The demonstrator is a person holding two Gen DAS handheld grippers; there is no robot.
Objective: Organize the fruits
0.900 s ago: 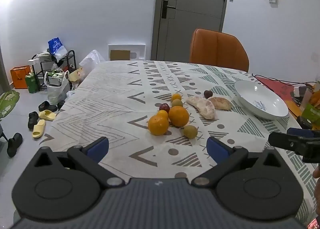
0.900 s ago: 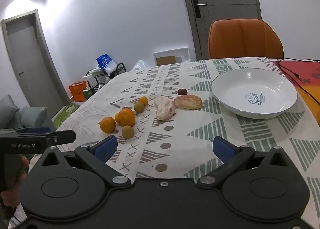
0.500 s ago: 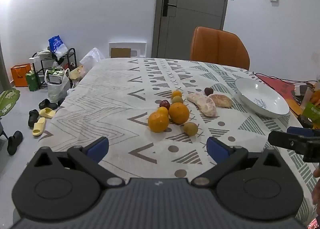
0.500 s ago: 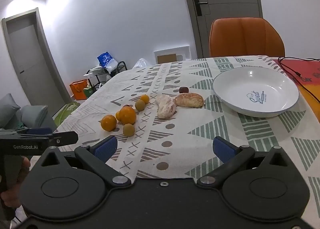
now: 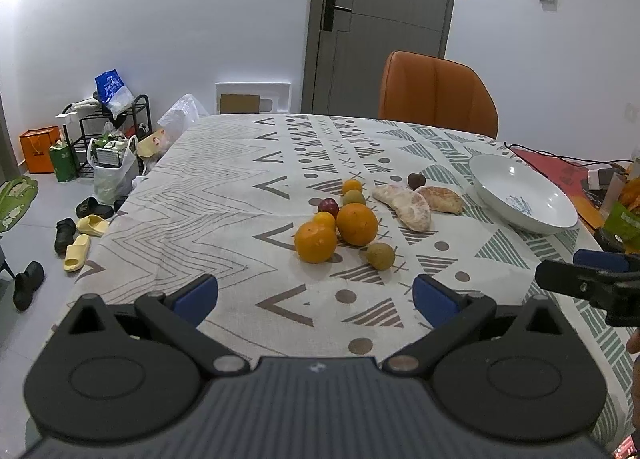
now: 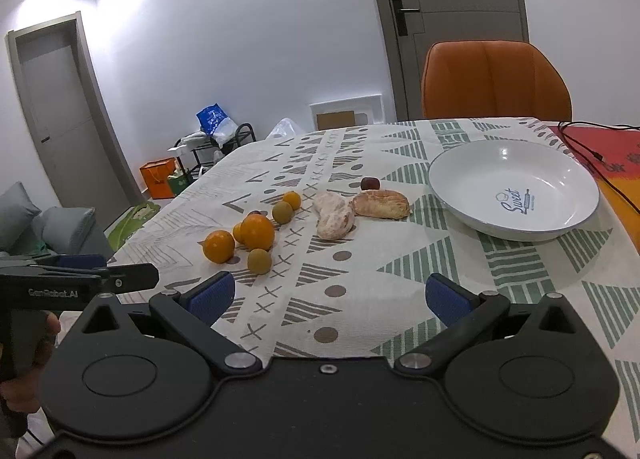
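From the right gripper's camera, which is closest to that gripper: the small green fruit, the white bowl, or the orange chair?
1. Small green fruit, just ahead, left of the right gripper.
2. White bowl, farther back on the right.
3. Orange chair, beyond the table's far edge.

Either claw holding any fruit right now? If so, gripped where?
Nothing is held. The left claw and right claw are both open over bare tablecloth; the oranges and other fruit lie untouched on it, and the white bowl is empty.

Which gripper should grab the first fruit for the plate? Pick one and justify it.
Probably the left gripper: it is open and faces the orange cluster head-on. The right gripper, also open, sits nearer the empty white plate, with the fruit off to its left.
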